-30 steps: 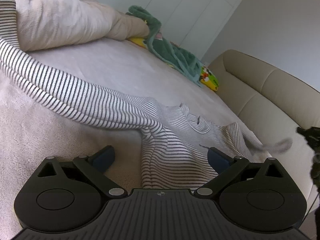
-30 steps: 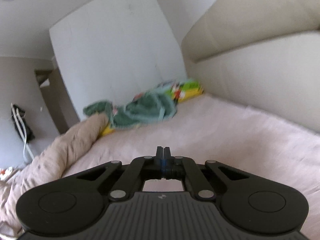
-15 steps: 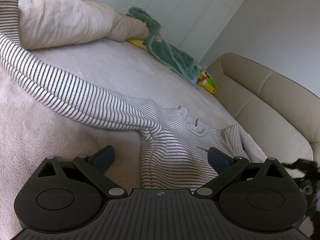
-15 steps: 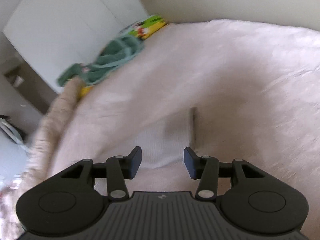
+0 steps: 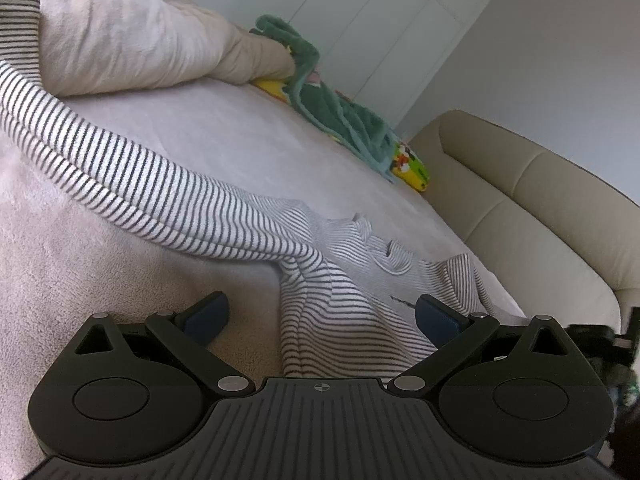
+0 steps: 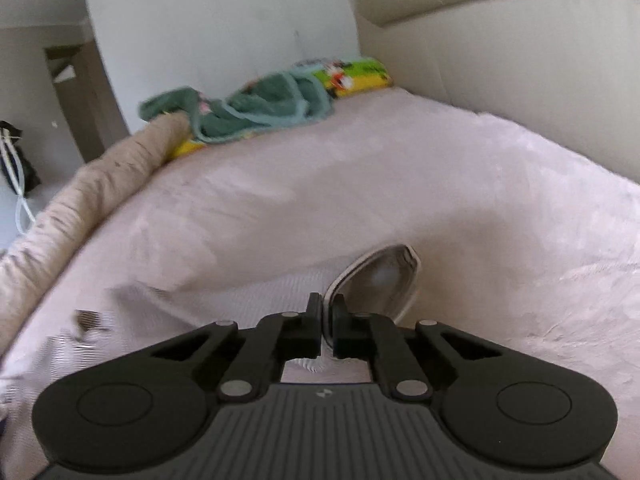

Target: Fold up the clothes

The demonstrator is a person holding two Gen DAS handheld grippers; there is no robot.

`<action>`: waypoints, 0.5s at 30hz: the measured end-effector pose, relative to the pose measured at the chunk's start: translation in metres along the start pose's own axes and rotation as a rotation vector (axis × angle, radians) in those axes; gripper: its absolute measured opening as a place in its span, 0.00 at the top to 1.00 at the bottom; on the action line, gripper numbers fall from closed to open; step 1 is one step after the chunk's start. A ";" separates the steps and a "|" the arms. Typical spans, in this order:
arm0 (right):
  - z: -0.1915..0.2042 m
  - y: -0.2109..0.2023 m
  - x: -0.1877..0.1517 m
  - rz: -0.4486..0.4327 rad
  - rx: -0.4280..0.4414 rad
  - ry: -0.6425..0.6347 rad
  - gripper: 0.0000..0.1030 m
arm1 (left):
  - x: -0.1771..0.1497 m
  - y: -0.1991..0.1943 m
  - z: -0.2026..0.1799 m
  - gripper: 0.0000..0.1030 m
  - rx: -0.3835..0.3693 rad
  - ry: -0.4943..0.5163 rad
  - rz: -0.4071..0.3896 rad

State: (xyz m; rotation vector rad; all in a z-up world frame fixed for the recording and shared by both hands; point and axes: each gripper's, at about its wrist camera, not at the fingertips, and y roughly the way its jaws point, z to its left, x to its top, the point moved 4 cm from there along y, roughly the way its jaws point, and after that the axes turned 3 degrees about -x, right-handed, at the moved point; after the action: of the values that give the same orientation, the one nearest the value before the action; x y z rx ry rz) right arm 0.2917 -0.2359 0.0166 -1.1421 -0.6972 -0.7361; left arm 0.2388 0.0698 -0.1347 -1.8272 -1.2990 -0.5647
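A striped top (image 5: 328, 280) is spread over the pale pink bed cover (image 5: 240, 136), its body lying near the bed's edge next to the beige padded headboard (image 5: 520, 208). One long sleeve is stretched away toward the far left, where its cuff is cut off by the frame edge against a bunched beige blanket (image 5: 132, 48). The left gripper (image 5: 320, 314) is held wide open just above the garment's lower part, with nothing between its blue-padded fingers (image 5: 208, 314). The right gripper (image 6: 327, 322) is closed tightly on a raised fold of the striped top (image 6: 376, 280), the pinched edge being partly hidden between the black jaws. The fabric to the lower left of the right wrist view is blurred and cannot be made out. A green towel (image 6: 260, 108) is heaped over a yellow printed item (image 6: 356, 76) at the bed's far corner.
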 end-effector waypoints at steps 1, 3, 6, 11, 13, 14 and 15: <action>0.007 -0.013 0.003 -0.013 0.016 -0.008 0.96 | 0.000 0.000 0.000 0.01 -0.001 0.000 0.000; 0.028 -0.037 0.013 -0.047 0.059 -0.039 0.96 | 0.000 0.000 0.000 0.01 -0.003 -0.002 -0.001; 0.072 -0.077 0.024 -0.081 0.145 -0.100 0.96 | 0.000 -0.001 0.001 0.01 -0.009 -0.006 -0.004; 0.151 -0.132 0.022 -0.072 0.377 -0.216 0.85 | 0.000 -0.003 0.003 0.01 -0.023 -0.019 -0.015; 0.171 -0.153 0.019 -0.082 0.458 -0.260 0.66 | 0.000 -0.003 0.002 0.01 -0.025 -0.018 -0.010; 0.179 -0.163 0.018 -0.105 0.474 -0.284 0.64 | 0.000 -0.003 0.002 0.01 -0.025 -0.017 -0.007; 0.182 -0.169 0.018 -0.123 0.477 -0.311 0.64 | 0.001 -0.003 0.002 0.01 -0.024 -0.016 -0.003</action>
State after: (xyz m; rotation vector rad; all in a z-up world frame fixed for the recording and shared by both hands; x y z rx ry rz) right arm 0.1452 -0.1051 0.1698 -0.7826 -1.1452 -0.4592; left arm 0.2361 0.0720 -0.1343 -1.8532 -1.3109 -0.5715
